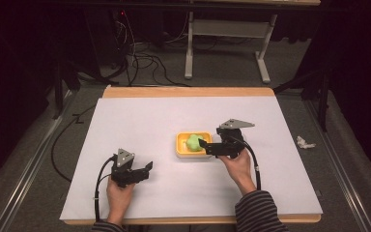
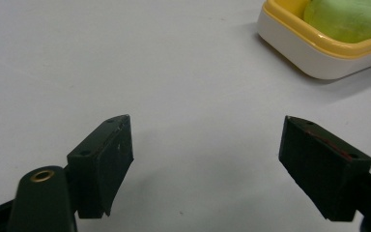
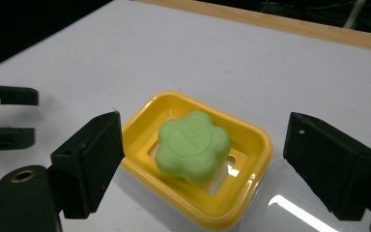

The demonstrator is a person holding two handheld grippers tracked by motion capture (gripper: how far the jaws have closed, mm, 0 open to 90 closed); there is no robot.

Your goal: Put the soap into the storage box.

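While both hands rest low on the desk, the readings per item are as follows.

Right gripper point(image 1: 204, 144): released, jaws spread wide, nothing between the pads; in the right gripper view the two black jaws stand either side of the dish without touching it.

Green flower-shaped soap bar point(image 3: 192, 145): lies flat in the yellow plastic soap dish point(image 3: 251, 135), just ahead of the right gripper point(image 3: 200, 164) and free of it; from above, one jaw tip overlaps the dish's right edge.

Soap dish, place: about mid-desk on the white desk surface point(image 1: 140, 121), white underside visible in the left gripper view point(image 2: 294, 53).

Left gripper point(image 1: 147, 169): released, jaws wide apart over bare desk, holding nothing; well apart from the dish, which sits up and to its right.

Hard to make out: soap bar point(image 2: 348, 19) and dish cut off by the frame edge in the left gripper view; embossed marking on the soap unreadable; dish's far side partly behind the right gripper from above.
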